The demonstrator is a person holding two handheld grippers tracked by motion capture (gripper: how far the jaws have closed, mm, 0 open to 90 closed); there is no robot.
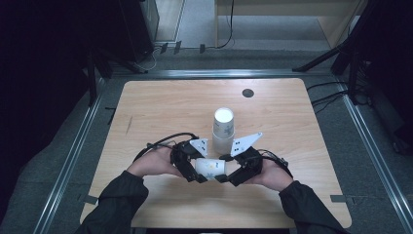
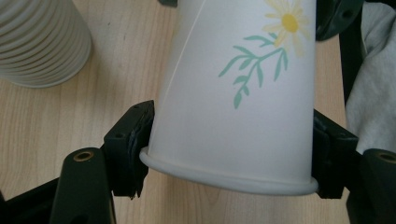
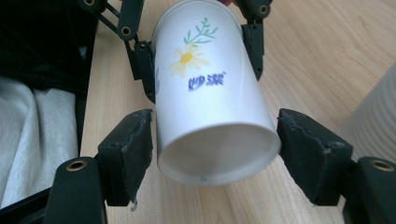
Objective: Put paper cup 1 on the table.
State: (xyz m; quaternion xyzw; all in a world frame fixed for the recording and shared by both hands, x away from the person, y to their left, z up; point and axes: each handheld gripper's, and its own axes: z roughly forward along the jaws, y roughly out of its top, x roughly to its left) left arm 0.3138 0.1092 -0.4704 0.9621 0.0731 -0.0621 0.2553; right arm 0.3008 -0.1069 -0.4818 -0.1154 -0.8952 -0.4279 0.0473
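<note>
Paper cup [image 1: 210,167] lies sideways at lower centre of the high view, above the desk [image 1: 160,109]. Left claw [image 1: 192,168] grips it near the rim, right claw [image 1: 229,170] stands open around its base end, probably to pull out a nested cup. Cup stack [image 1: 223,130] waits just behind.

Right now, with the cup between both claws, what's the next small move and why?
Probably close the right claw a touch onto the paper cup. The left claw already pinches the rim end, and the cup lies on its side above the table; the right claw's pads flank the base end, but firm contact isn't clear. A sure second grip seems wise before any handover.
</note>
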